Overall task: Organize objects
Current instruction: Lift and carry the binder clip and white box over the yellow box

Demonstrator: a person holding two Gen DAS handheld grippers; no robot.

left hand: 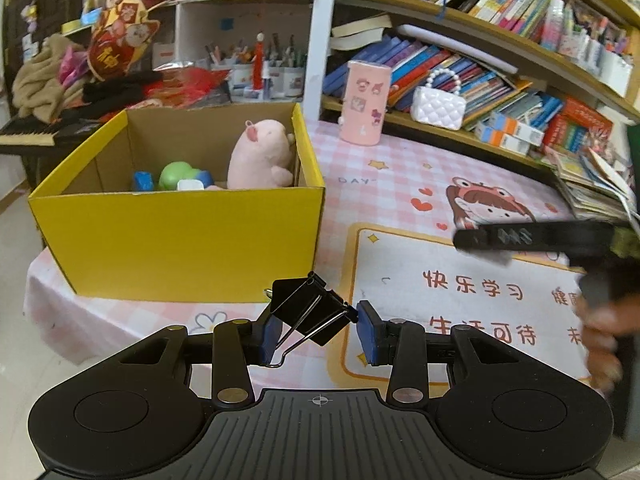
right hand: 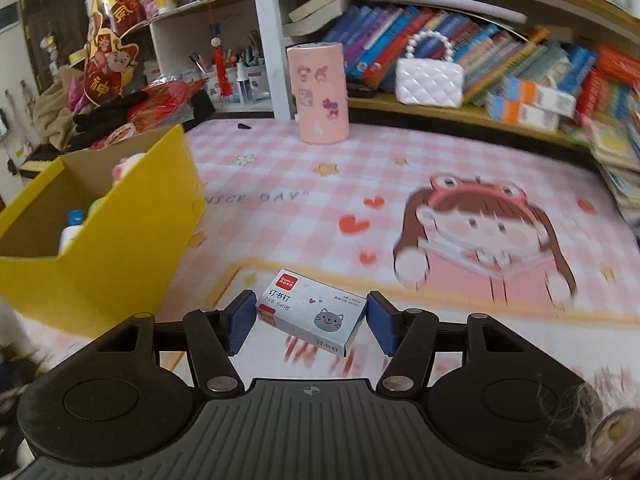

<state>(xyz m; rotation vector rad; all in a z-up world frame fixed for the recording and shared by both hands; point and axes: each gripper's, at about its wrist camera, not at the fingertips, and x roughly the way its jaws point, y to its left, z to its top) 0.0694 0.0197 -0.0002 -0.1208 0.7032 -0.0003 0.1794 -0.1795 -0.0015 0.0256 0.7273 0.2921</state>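
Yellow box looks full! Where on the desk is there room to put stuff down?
The pink mat is bare between the yellow box, the pink cup and the cartoon girl. The bookshelf edge is crowded; the staple box fills the near spot.

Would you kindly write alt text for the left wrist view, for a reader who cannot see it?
The left gripper holds a black binder clip between its blue pads, just in front of an open yellow box on a pink checked table mat. A pink plush pig sits inside the box.
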